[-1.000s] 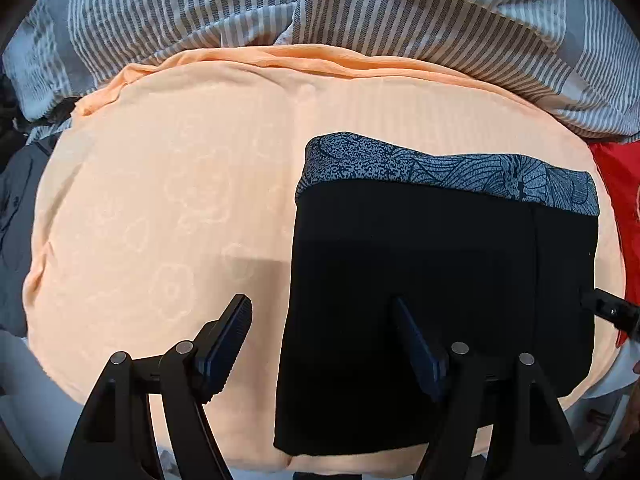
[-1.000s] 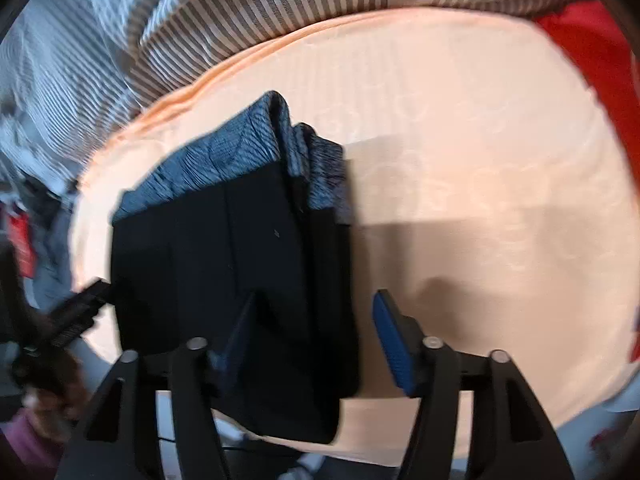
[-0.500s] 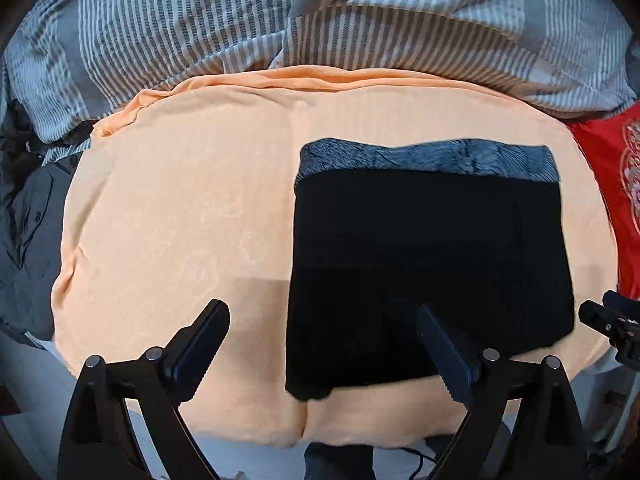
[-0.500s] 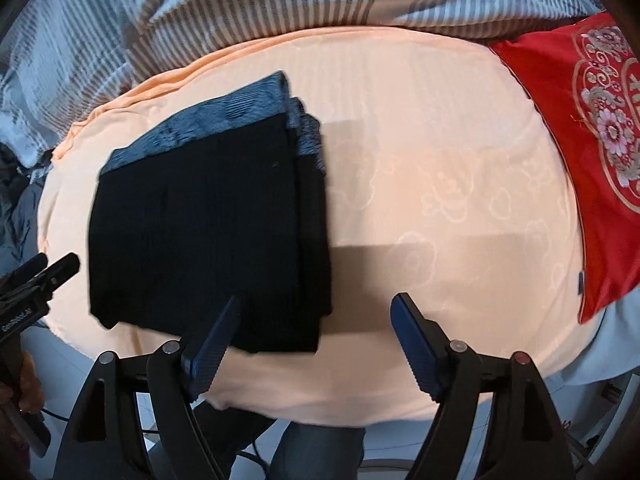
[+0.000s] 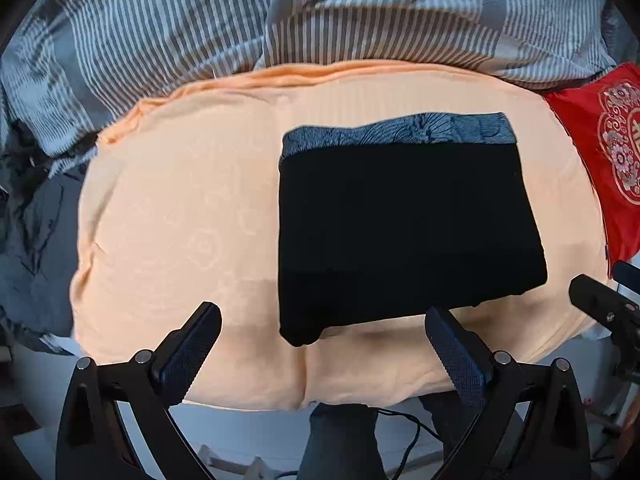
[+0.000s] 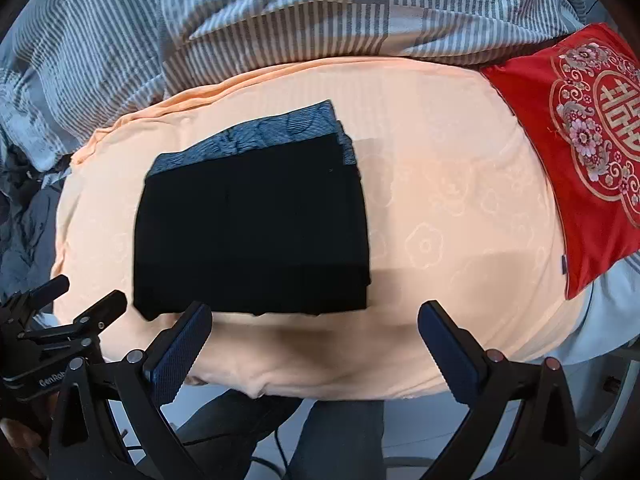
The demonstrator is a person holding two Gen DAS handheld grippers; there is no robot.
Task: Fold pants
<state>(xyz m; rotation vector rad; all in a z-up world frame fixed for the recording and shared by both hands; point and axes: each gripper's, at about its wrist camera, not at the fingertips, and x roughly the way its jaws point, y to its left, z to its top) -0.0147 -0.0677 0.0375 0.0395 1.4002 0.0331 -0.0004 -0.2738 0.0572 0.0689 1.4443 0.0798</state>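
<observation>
**Pants folded on the peach pad, both tongs clear of them**

The pants point(image 5: 404, 236) lie folded into a compact black rectangle on the peach cover point(image 5: 180, 216) of the bed, their grey patterned waistband point(image 5: 396, 132) along the far edge.

Going left to right in the left wrist view: dark grey clothing point(image 5: 32, 240) is bunched at the left edge of the bed, then comes a broad bare stretch of the peach cover, then the folded pants, and past them a red embroidered cushion point(image 5: 608, 152). A grey striped duvet point(image 5: 320, 16) runs across the far side. The left tongs point(image 5: 324, 340) hang above the near edge of the cover; their jaws have just been opening and now stand wide apart, with nothing gripped between them. The near left corner of the pants shows in the gap but sits below the pads, untouched.

In the right wrist view the left tongs point(image 6: 66, 302) show at the left edge, then the pants point(image 6: 252, 232), bare peach cover, and the red cushion point(image 6: 580, 152). The right tongs point(image 6: 316, 328) have likewise just been opening and are spread wide and empty, above the near edge of the cover. Below the bed edge, what seem to be the person's trouser legs point(image 6: 336, 436) are visible, though the view there is dim.
</observation>
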